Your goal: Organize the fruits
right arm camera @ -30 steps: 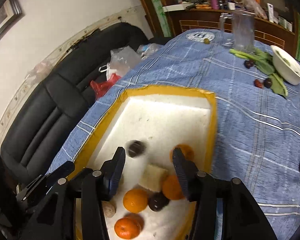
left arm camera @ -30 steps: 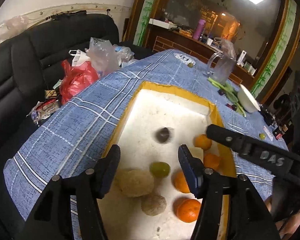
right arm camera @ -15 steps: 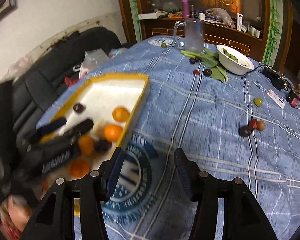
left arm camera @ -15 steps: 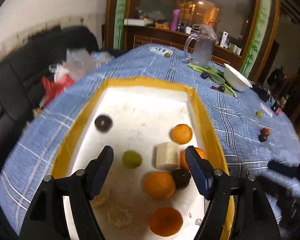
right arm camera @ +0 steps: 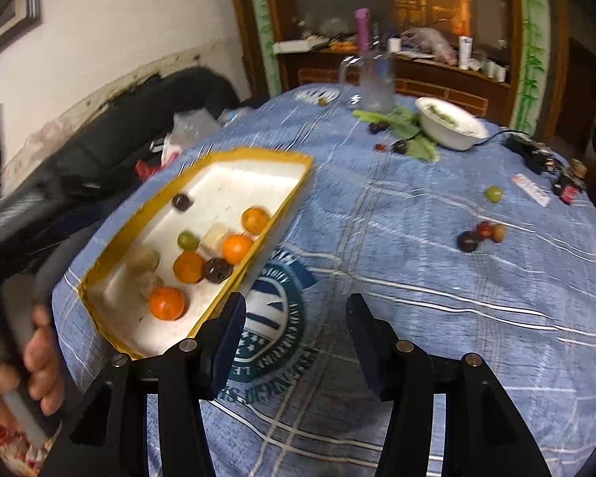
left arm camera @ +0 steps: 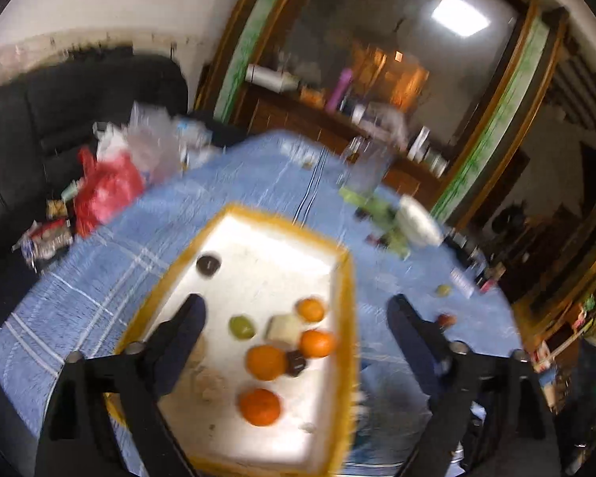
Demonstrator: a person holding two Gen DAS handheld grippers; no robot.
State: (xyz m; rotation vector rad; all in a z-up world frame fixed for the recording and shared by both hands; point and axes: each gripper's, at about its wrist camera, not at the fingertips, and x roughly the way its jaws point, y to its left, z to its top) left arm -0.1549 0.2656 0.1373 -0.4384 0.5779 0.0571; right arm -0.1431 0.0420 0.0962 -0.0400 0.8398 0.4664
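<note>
Left gripper (left arm camera: 294, 314) is hovering above the yellow-rimmed white foam tray (left arm camera: 343, 278), fingers spread wide apart and holding nothing; this view is motion-blurred. Right gripper (right arm camera: 296, 314) is hovering over the blue checked tablecloth surface (right arm camera: 437, 278), just at 3 o'clock of the tray (right arm camera: 294, 198), fingers likewise apart and empty, above a round teal printed emblem (right arm camera: 274, 318) on the cloth. Inside the tray, four orange tangerines (right arm camera: 167, 302) are lying toward its near, 3 o'clock side, with a dark plum (right arm camera: 217, 269) touching two of them, a pale cut white chunk (right arm camera: 212, 236) and a green round fruit (right arm camera: 188, 239) just beside them, and a second dark plum (right arm camera: 180, 201) sitting apart toward 12 o'clock. Two beige rough lumps (right arm camera: 143, 258) are resting along the 9 o'clock wall; what they are cannot be told. On the cloth, well apart from the tray at 3 o'clock, a dark plum, a small red fruit and a small tan fruit (right arm camera: 478, 234) are sitting in a tight cluster, with a lone green fruit (right arm camera: 493, 193) beyond them. A white bowl (right arm camera: 451, 127), green leaves (right arm camera: 405, 125) and a clear glass pitcher (right arm camera: 371, 81) are standing toward 12 o'clock. A hand (right arm camera: 39, 361) is showing at the 8 o'clock edge of the right view.
</note>
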